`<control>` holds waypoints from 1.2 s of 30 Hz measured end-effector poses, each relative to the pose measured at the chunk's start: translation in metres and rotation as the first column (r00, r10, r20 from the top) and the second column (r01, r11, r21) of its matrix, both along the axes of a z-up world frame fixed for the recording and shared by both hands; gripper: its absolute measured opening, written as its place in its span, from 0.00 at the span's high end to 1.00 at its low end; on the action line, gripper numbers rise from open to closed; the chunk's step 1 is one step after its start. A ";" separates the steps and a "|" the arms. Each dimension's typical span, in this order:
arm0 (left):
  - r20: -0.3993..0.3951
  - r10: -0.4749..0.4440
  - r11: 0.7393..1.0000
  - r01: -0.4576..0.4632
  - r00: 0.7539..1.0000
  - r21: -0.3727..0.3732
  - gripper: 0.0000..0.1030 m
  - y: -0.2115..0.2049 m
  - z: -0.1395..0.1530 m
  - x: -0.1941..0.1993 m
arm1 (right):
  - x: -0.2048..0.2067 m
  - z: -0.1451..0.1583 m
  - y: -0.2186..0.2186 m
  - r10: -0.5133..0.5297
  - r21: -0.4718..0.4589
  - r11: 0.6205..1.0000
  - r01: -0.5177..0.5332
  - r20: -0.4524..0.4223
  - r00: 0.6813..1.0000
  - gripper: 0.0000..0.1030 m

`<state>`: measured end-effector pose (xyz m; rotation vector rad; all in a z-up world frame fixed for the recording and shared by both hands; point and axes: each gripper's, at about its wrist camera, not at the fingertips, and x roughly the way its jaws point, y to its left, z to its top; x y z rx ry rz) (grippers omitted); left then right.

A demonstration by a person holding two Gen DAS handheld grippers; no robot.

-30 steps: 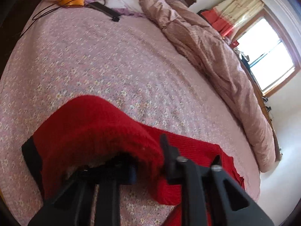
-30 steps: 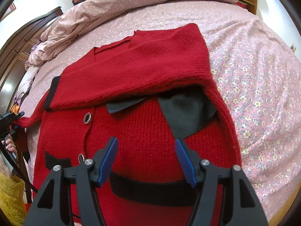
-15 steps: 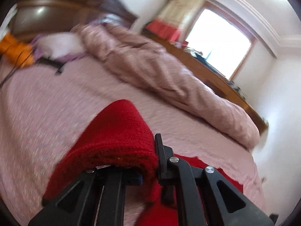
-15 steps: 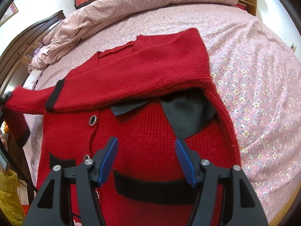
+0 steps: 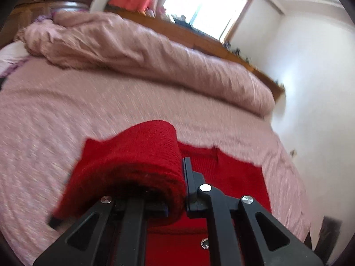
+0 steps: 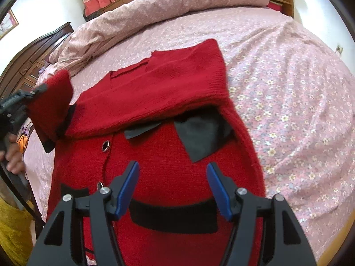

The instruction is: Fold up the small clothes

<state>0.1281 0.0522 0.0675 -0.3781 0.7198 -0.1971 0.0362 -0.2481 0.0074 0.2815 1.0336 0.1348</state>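
A small red knit cardigan [image 6: 177, 146] with black trim and dark buttons lies on the pink floral bed sheet [image 6: 288, 88]. One sleeve [image 6: 173, 84] is folded across its chest. My left gripper [image 5: 177, 190] is shut on the other sleeve [image 5: 137, 161] and holds it lifted above the bed; it shows at the left of the right wrist view [image 6: 51, 102], over the cardigan's left edge. My right gripper [image 6: 173, 184] is open and empty, hovering above the cardigan's lower front, near a black pocket band [image 6: 173, 217].
A rolled pink quilt [image 6: 166, 6] lies along the far side of the bed. A dark wooden headboard [image 6: 37, 55] stands at the left. A wooden shelf and a bright window [image 5: 206, 6] are beyond the quilt. The person's hand [image 6: 12, 155] holds the left gripper.
My left gripper has lifted the sleeve off the bed and carried it up and inward toward the cardigan's body. The right gripper has stayed open in about the same place.
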 end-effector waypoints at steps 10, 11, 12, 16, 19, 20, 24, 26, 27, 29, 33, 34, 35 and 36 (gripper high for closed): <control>-0.223 -0.052 0.990 0.080 0.973 0.120 0.92 -0.049 -0.067 0.013 | 0.000 -0.013 -0.008 -0.017 0.014 1.000 0.018 -0.033 0.999 0.35; -0.259 -0.055 0.987 0.092 0.964 0.135 0.92 -0.052 -0.073 0.014 | 0.000 -0.014 -0.008 -0.018 0.015 1.000 0.018 -0.037 0.999 0.35; -0.272 -0.055 0.985 0.096 0.961 0.141 0.91 -0.053 -0.076 0.014 | 0.001 -0.016 -0.008 -0.017 0.016 1.000 0.018 -0.044 0.999 0.35; -0.271 -0.052 0.980 0.102 0.961 0.172 0.90 -0.055 -0.076 0.005 | 0.003 -0.022 -0.008 -0.017 0.015 1.000 0.018 -0.055 0.998 0.35; -0.296 -0.057 0.977 0.115 0.954 0.182 0.89 -0.053 -0.072 -0.002 | 0.004 -0.027 -0.010 -0.022 0.023 0.999 0.024 -0.066 0.998 0.35; -0.303 -0.056 0.976 0.116 0.951 0.183 0.88 -0.052 -0.070 -0.002 | 0.004 -0.028 -0.010 -0.025 0.028 0.999 0.026 -0.067 0.997 0.35; -0.350 -0.066 0.976 0.133 0.935 0.171 0.83 -0.045 -0.064 -0.012 | 0.005 -0.027 -0.010 -0.022 0.023 0.999 0.024 -0.066 0.998 0.35; -0.371 -0.068 0.974 0.143 0.926 0.177 0.82 -0.041 -0.062 -0.020 | 0.005 -0.025 -0.008 -0.021 0.018 1.000 0.022 -0.063 0.998 0.35; -0.375 -0.070 0.973 0.146 0.924 0.180 0.82 -0.040 -0.061 -0.023 | 0.005 -0.024 -0.008 -0.020 0.016 1.000 0.021 -0.062 0.998 0.35; -0.386 -0.063 0.971 0.146 0.921 0.190 0.81 -0.035 -0.059 -0.033 | 0.005 -0.021 -0.005 -0.016 0.011 1.000 0.017 -0.055 0.998 0.35; -0.399 -0.003 0.958 0.117 0.917 0.262 0.81 -0.023 -0.055 -0.047 | 0.006 -0.013 0.002 0.009 0.000 1.000 -0.009 -0.035 0.999 0.35; -0.403 0.013 0.956 0.106 0.915 0.272 0.81 -0.017 -0.054 -0.051 | 0.006 -0.011 0.005 0.015 -0.003 1.000 -0.016 -0.031 0.999 0.35; -0.405 0.025 0.957 0.095 0.914 0.273 0.81 -0.011 -0.053 -0.053 | 0.007 -0.008 0.008 0.026 -0.006 1.000 -0.026 -0.025 0.999 0.35; -0.406 0.034 0.958 0.086 0.913 0.272 0.81 -0.007 -0.053 -0.054 | 0.008 -0.006 0.011 0.034 -0.008 0.999 -0.034 -0.021 0.999 0.35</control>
